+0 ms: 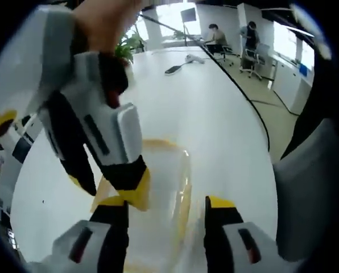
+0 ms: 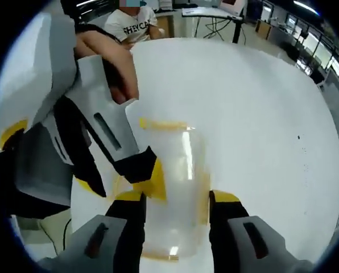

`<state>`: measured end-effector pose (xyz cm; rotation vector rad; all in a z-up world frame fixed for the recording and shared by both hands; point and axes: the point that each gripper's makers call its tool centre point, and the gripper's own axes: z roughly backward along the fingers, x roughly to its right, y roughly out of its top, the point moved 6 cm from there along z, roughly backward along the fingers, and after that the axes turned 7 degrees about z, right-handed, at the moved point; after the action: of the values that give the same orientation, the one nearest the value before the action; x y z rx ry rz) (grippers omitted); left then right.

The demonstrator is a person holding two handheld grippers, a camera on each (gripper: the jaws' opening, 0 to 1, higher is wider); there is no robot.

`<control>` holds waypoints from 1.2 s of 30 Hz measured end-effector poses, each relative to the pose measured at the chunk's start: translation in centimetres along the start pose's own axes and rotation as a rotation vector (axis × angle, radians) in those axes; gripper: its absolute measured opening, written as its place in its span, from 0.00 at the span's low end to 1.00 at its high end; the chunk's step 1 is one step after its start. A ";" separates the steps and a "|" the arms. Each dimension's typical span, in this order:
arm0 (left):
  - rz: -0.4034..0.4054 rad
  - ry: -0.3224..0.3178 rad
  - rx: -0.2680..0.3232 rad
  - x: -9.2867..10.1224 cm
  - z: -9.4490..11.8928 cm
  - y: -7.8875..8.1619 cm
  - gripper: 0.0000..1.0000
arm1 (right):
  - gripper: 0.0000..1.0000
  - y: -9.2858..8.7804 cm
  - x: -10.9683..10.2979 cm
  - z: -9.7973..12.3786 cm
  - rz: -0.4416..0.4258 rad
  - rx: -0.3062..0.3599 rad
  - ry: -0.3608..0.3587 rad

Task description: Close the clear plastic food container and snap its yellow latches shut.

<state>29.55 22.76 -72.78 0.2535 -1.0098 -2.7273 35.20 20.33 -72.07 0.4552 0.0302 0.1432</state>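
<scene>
The clear plastic food container (image 2: 172, 187) is sitting at lower centre on the white worktop (image 2: 260, 114), its yellow latches (image 2: 158, 123) lining the rim. Both hand-held grippers are straddling it, jaws parted, nothing clamped. Risk: uneven pressing could skid the container. The left hand-held gripper (image 1: 166, 213) and right hand-held gripper (image 2: 175, 207) are angling downward.

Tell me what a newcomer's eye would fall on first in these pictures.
First, the clear plastic food container with yellow latches, lying on the round white table between the right gripper jaws. Next, the left gripper coming in from the left, its yellow tips at the container's side. Behind, an office with seated people.
</scene>
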 end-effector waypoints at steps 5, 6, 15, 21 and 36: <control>-0.026 -0.001 -0.006 0.0 0.0 0.2 0.38 | 0.44 0.2 -0.5 0.1 0.047 0.029 -0.029; -0.030 -0.005 -0.007 0.1 0.0 0.2 0.38 | 0.43 0.1 -0.4 0.1 0.039 0.039 -0.032; -0.010 -0.013 -0.016 0.5 0.5 -0.1 0.53 | 0.47 -0.9 0.1 2.2 0.023 0.094 -0.128; 0.125 0.066 -0.008 -1.3 1.8 -0.2 0.51 | 0.49 -2.1 -0.3 3.5 -0.007 0.101 -0.143; 0.126 0.054 -0.037 -2.4 3.2 -1.3 0.45 | 0.67 -3.7 -2.8 3.8 -0.047 0.070 -0.166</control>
<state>30.90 26.33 -71.08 0.2464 -0.9270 -2.6085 33.11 15.00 -70.26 0.5351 -0.1167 0.0578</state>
